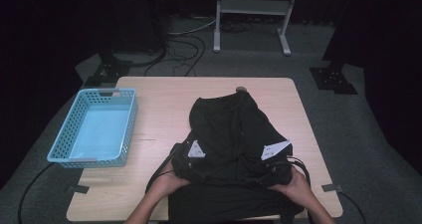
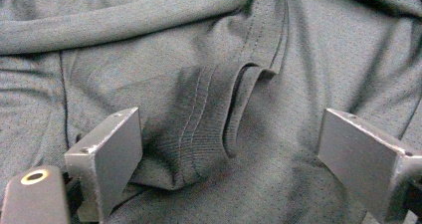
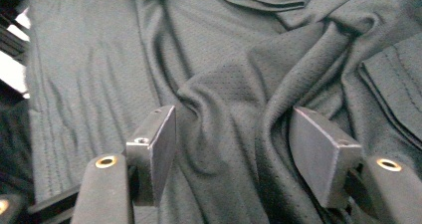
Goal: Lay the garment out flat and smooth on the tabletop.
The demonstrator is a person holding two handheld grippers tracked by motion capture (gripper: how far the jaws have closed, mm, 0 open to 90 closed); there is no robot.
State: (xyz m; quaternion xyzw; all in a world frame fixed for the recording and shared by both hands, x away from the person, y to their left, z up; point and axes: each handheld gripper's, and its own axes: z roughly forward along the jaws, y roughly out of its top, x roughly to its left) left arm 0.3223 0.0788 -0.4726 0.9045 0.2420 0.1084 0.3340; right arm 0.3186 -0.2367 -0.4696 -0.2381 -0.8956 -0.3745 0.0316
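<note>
The left tool [image 2: 229,149] stands wide, its two flat pads on either side of a ribbed cuff [image 2: 204,119] that lies folded on the black mesh garment [image 1: 234,134]; the left pad sits against the cuff's edge, yet nothing is pinched. The right tool [image 3: 234,154] is also open, somewhat narrower, straddling a raised ridge of the same fabric [image 3: 224,114] without pressing on it, as far as the right gripper view shows.

In the high view the garment fills the centre and lower middle of the frame, spread on the wooden counter [image 1: 164,99] with its near part bunched where the left hand [image 1: 166,181] and right hand [image 1: 293,184] come in from the bottom edge. Both tools sit low on the near fold, one at each side, which suits a two-handed fold or lift: gripping at matching points would keep the cloth even. The open jaws suggest either a fresh release or a grasp about to be taken.

A light blue perforated basket [image 1: 84,129] waits at the left of the frame, clear of the cloth, probably as the place for the folded piece.
</note>
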